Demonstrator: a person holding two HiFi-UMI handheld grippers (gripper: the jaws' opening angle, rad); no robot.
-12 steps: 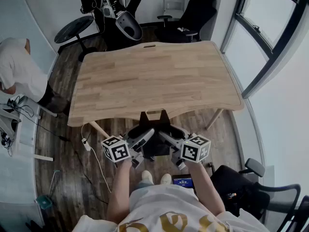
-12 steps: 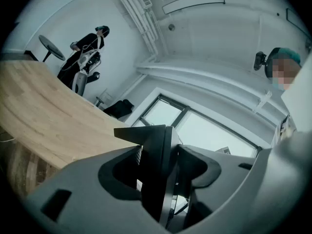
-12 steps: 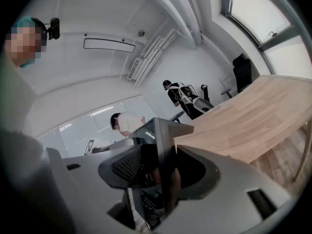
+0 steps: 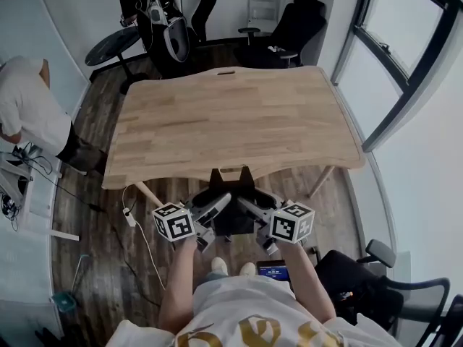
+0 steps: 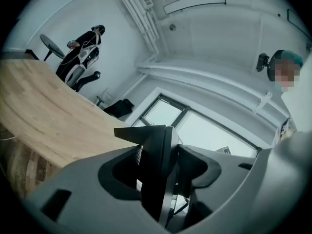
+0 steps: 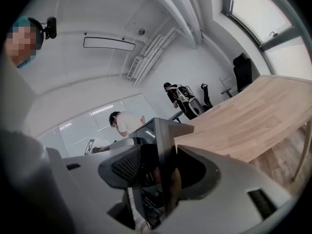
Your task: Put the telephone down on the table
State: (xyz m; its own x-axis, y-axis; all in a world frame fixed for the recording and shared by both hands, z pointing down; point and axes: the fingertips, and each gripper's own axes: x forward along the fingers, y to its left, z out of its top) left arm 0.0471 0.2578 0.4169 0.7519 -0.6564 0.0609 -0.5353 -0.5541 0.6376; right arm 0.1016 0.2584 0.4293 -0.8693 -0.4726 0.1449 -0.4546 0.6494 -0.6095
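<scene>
The black telephone (image 4: pixel 233 188) hangs in the air just in front of the wooden table's (image 4: pixel 231 121) near edge, held from both sides. My left gripper (image 4: pixel 217 207) is shut on its left side and my right gripper (image 4: pixel 247 208) on its right side. In the left gripper view the telephone (image 5: pixel 157 165) stands as a dark slab between the jaws, with the table (image 5: pixel 48 116) stretching away on the left. In the right gripper view the telephone (image 6: pixel 158 150) fills the gap between the pads, with the table (image 6: pixel 243 121) to the right.
Black office chairs (image 4: pixel 293 27) stand behind the table, beside a person in black (image 4: pixel 163 20) with a white pack. Another person in a white shirt (image 4: pixel 29 114) bends at the left. Cables (image 4: pixel 134 223) lie on the floor. A chair (image 4: pixel 362 280) stands at lower right, and windows (image 4: pixel 405 56) line the right.
The person in black at the back has shifted slightly left. Both grippers and the telephone have stayed where they were.
</scene>
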